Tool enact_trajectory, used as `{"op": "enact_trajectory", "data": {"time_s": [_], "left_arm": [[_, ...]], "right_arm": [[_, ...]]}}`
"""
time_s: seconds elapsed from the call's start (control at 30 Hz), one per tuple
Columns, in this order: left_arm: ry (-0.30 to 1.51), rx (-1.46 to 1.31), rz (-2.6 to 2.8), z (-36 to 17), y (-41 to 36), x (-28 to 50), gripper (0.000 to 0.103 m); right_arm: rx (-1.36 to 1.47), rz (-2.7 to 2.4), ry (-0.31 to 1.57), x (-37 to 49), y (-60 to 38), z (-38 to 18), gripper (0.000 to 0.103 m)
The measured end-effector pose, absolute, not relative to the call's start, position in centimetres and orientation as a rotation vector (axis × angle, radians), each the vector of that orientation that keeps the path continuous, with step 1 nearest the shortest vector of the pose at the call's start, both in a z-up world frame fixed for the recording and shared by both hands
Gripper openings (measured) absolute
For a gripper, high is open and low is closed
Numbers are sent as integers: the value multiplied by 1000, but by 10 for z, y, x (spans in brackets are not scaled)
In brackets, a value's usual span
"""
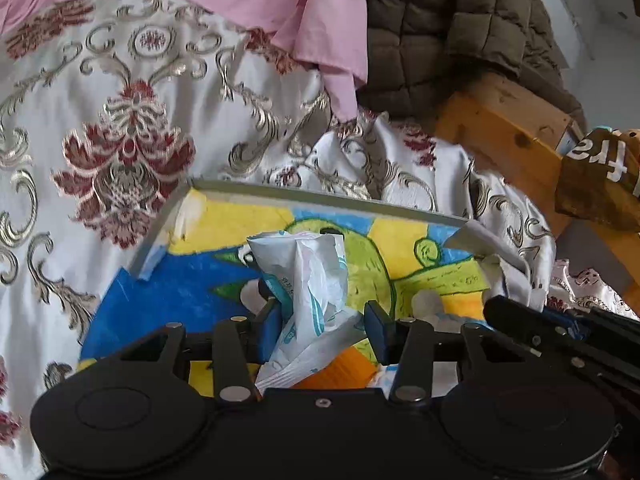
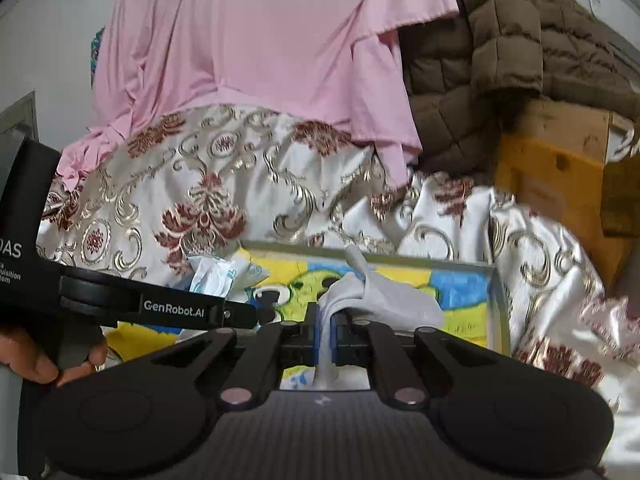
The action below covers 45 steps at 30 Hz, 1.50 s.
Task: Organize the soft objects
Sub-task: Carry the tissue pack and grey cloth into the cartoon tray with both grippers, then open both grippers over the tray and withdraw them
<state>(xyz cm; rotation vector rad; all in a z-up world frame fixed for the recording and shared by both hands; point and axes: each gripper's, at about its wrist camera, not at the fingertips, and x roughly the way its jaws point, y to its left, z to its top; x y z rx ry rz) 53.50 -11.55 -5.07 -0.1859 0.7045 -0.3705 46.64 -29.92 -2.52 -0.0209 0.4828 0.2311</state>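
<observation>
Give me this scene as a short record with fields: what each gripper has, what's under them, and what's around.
left gripper: jaws apart, either side of a crumpled white-and-blue plastic packet
right gripper: shut on a white cloth
beneath: shallow tray with a colourful cartoon drawing
surface: floral bedspread
behind: pink fabric, brown quilted jacket, wooden frame
</observation>
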Motion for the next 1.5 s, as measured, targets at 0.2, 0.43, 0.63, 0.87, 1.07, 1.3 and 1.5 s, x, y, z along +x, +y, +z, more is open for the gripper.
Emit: {"op": "enact_trajectory", "data": {"time_s": [0.2,0.43,0.63,0.87,1.07,1.3,1.5], "left_arm": [[730,-169,-366,-52,-124,536,47],[741,-141,-352,-49,-131,536,49],[734,-114,-312,-40,-132,530,53],[719,-98,-290,-20,-125,518,62],[692,-95,-291,1,-120,496,68],[608,-112,-298,34,-110,451,79],[537,-146,-283,61,-95,402,84]], "right_arm": [[6,217,534,470,-305,-29,6],[27,204,578,472,-311,-31,6],[52,212,597,470,-315,-26,19],[89,202,571,460,-326,-12,44],[119,188,519,443,-333,13,57],[173,183,419,407,-334,50,73],[207,186,358,361,-333,69,84]]}}
